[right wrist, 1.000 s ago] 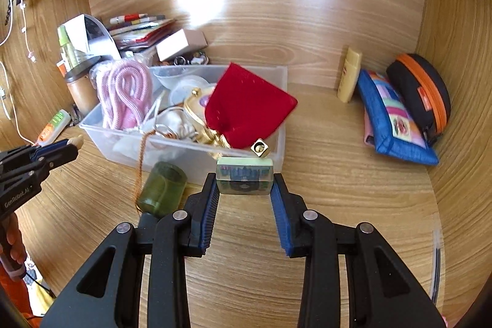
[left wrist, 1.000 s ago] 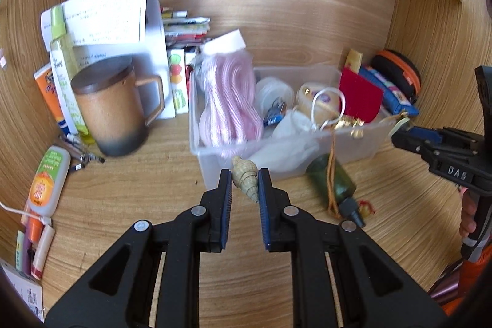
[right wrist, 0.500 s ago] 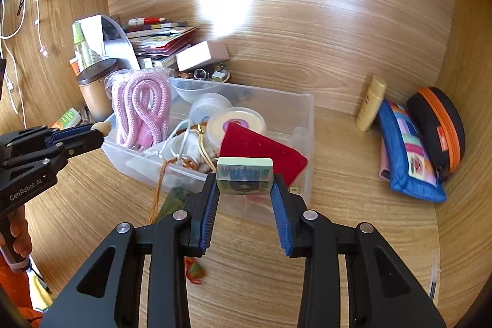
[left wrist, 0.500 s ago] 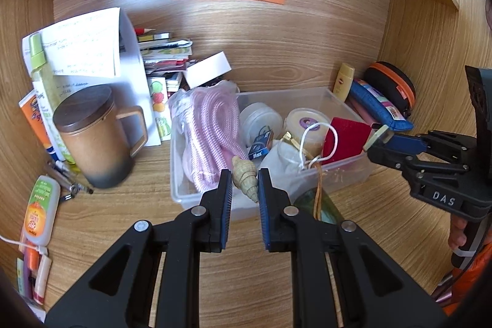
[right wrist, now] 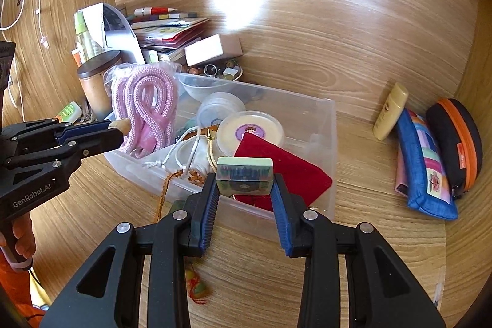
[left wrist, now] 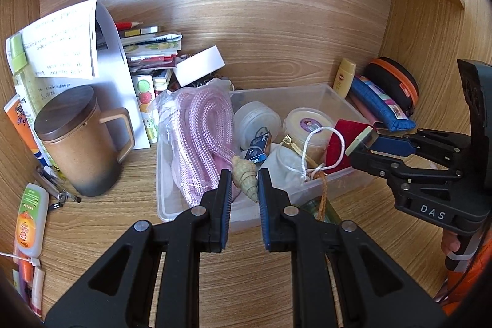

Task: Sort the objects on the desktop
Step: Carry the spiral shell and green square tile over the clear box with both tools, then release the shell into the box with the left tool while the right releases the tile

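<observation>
My left gripper (left wrist: pixel 244 185) is shut on a tan spiral seashell (left wrist: pixel 246 179) and holds it above the front left part of the clear plastic bin (left wrist: pixel 353 105). My right gripper (right wrist: pixel 245 182) is shut on a pale green mahjong tile (right wrist: pixel 244 175), held above the bin's (right wrist: pixel 330 125) front right part, over a red velvet pouch (right wrist: pixel 295 174). The bin holds a bagged pink rope (left wrist: pixel 203 131), round tubs and a white cord. Each gripper shows in the other's view, the right (left wrist: pixel 363 140) and the left (right wrist: pixel 118 126).
A brown lidded mug (left wrist: pixel 80 137), papers and stacked books stand left of the bin. A yellow tube (right wrist: pixel 390 111), a blue pouch (right wrist: pixel 426 171) and a black-orange case (right wrist: pixel 455 140) lie at the right wall. A green bottle with a tassel (right wrist: pixel 196 288) lies before the bin.
Both grippers have risen and moved forward with their objects, from the desk in front of the bin to above its front edge. Their grips have not changed.
</observation>
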`<state>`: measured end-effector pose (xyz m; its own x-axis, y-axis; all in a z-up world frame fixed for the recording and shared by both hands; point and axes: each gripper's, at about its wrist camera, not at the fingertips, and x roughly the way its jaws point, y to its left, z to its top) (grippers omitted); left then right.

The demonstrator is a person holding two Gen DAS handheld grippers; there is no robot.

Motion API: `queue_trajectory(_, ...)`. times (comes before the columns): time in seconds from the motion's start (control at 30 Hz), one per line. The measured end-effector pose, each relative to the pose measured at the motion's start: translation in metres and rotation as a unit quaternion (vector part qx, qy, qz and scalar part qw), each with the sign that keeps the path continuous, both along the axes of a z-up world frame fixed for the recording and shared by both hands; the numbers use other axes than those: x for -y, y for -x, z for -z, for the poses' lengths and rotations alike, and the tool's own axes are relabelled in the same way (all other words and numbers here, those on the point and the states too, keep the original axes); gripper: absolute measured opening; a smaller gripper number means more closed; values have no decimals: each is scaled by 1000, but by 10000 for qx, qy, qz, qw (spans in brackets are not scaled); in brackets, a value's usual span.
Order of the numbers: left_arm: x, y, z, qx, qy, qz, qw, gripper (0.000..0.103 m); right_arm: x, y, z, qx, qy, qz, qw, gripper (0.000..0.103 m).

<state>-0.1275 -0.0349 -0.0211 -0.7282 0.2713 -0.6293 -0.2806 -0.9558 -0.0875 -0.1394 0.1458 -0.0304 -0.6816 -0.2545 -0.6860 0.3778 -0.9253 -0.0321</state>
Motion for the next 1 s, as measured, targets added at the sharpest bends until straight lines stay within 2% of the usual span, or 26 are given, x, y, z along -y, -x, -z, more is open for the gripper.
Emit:
queue_trajectory(0.33, 0, 14, 10, 227, -26, -10, 9997, 16, 2, 8, 3, 54, 19, 6, 10000, 31)
queue_trajectory(0.63, 0, 14, 9, 237, -30, -25, 9997, 16, 4, 14, 5, 73, -9, 37, 10000, 31)
queue_trajectory(0.73, 0, 14, 8, 226, 8, -66, 9997, 21, 5, 14, 5, 69, -41, 39, 10000, 31)
queue_trajectory(1.0, 5, 12, 7, 216, -12, -152, 9997, 38, 2, 14, 5, 58, -66, 137, 9999, 40)
